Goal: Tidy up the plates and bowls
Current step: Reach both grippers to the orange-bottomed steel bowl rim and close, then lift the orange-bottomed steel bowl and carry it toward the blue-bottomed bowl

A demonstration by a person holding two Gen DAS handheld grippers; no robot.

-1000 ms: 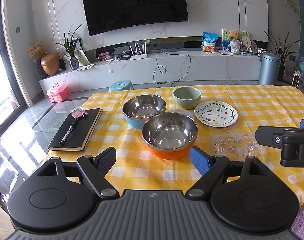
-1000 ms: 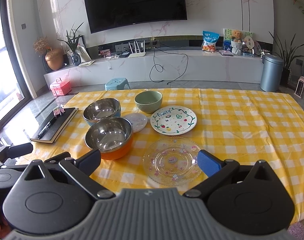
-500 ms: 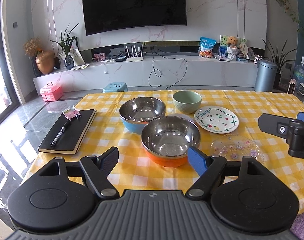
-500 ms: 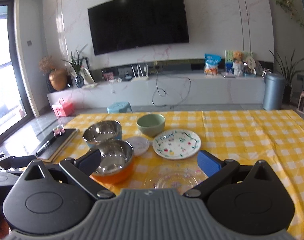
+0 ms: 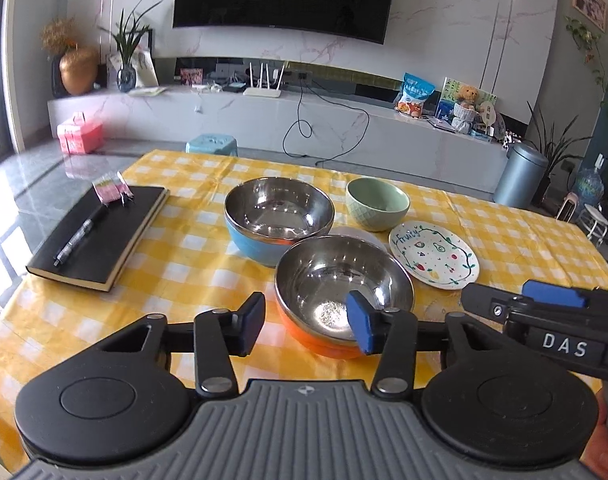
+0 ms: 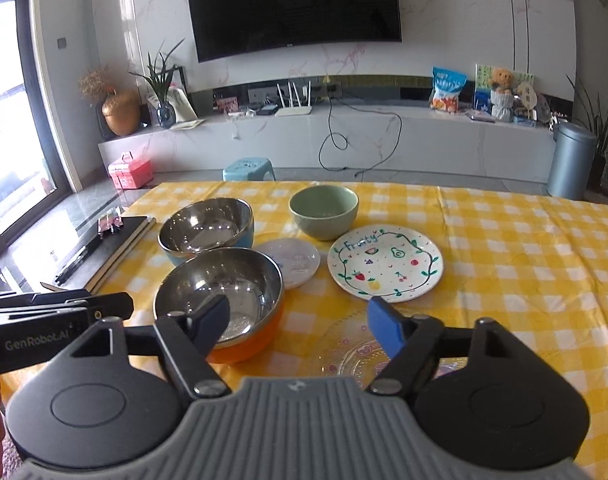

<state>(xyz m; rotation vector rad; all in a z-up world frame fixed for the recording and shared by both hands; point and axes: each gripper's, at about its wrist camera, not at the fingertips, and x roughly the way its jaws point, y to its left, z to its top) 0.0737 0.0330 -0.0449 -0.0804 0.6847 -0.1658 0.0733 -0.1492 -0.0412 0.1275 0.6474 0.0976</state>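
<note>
The bench (image 6: pixel 504 248), under its yellow check cloth, now fills more of both wrist views than it did a second ago — I have brought both tools forward and down toward the dishes. I read that as the approach to a first pick-up; nothing is stacked or lifted yet.

The orange steel bowl (image 5: pixel 340 292) sits nearest, with the blue steel bowl (image 5: pixel 278 216) just behind it, apparently touching. The fruit-pattern plate (image 6: pixel 386 262) lies to the right, the green bowl (image 6: pixel 324 210) beyond it. A clear glass plate (image 6: pixel 356 352) lies close under my right tool, and a small white disc (image 6: pixel 294 258) rests between the bowls and the painted plate.

My left tool (image 5: pixel 306 328) points downward at the orange bowl; its jaws are closing from wide open, the near rim roughly between them, though I cannot tell whether either pad touches it — it holds nothing. My right tool (image 6: pixel 300 326) is tilted down likewise, its jaws closing more slowly over the glass plate, gripping nothing so far.
</note>
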